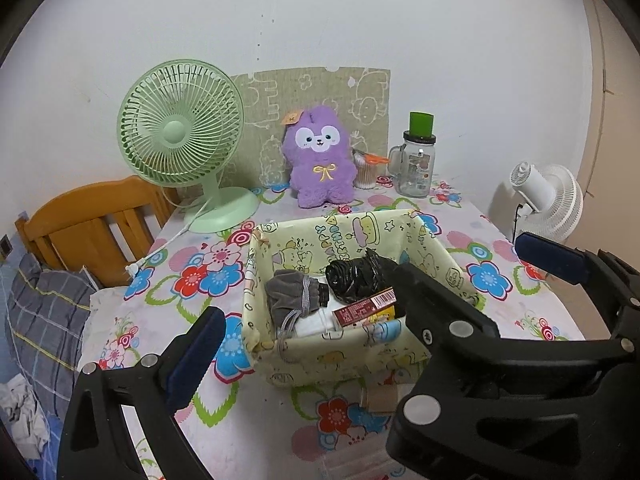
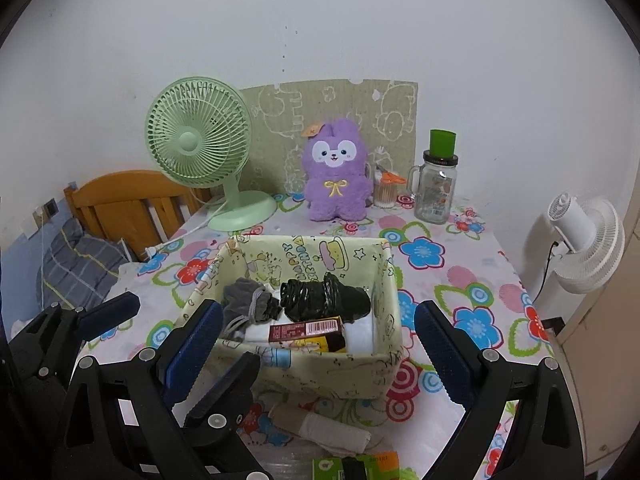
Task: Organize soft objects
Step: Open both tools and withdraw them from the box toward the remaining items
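**Both grippers empty in front of the bin: the plush toy looks like the next pick**

Start at your left. The green fan [image 2: 200,136] stands at the back left of the worktop [image 2: 460,280], and nothing there belongs to the job. Your left gripper [image 1: 304,308] hangs over the near left of the fabric bin [image 1: 332,356], fingers spread wide and holding nothing.

In the middle, the bin already carries a grey drawstring pouch [image 2: 248,304], a black crumpled bag [image 2: 324,300] and a red carton [image 2: 306,328], packed close together. Judging by that, you are between placements: some items are in and the next one is not yet picked.

Behind the bin, well apart from it, the purple plush toy [image 2: 336,172] sits against the patterned board [image 2: 332,108]. It is upright, its long axis vertical, its ears up and its face turned toward you. It seems the likeliest soft thing left. Reaching it means going over or around the bin, then closing across the narrow body at its middle, so that it does not flop.

On the right, your right gripper [image 2: 316,344] frames the bin's near wall, fingers well apart and empty. A glass jar [image 2: 436,188] with a green cap stands just right of the toy, with a cotton-swab tub [image 2: 386,192] between them, so keep your approach to the toy's left or front. A paper roll [image 2: 320,428] lies on the worktop in front of the bin.
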A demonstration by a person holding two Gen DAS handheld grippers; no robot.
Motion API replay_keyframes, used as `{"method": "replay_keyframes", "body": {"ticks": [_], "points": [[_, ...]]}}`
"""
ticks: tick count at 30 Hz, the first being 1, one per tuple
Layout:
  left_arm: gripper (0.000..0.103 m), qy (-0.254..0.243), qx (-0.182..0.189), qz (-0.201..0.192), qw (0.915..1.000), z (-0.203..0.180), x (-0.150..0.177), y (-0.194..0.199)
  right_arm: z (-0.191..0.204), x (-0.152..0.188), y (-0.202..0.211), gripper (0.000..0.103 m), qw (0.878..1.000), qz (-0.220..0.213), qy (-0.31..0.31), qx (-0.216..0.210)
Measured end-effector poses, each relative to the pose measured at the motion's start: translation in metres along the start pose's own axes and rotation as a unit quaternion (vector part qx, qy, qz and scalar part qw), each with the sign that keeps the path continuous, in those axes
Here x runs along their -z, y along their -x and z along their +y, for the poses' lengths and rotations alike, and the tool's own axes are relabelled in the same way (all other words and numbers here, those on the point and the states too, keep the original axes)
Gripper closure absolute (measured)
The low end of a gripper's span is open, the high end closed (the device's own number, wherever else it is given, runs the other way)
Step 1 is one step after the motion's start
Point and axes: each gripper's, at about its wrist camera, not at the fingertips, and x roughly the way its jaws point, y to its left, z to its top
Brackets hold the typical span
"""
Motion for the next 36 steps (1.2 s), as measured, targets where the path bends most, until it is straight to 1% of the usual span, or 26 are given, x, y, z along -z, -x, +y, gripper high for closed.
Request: {"method": "replay_keyframes", "body": {"ticks": [21, 27, 36], "points": [[0.003, -0.001, 0.004, -0.009, 1.0, -0.006, 0.027, 0.033, 0.009, 0.026, 0.036, 0.005, 1.0, -0.013, 0.014, 0.001], [0.003, -0.005, 0.004, -0.01, 0.9999, -0.009, 0.033, 0.037, 0.01, 0.035, 0.044, 0.005, 1.0, -0.018, 0.015, 0.005], [0.003, -0.009, 0.01, -0.003, 0.9999, -0.014, 0.047, 0.038, 0.006, 0.049, 0.045, 0.005, 1.0, -0.008, 0.009, 0.003]]}}
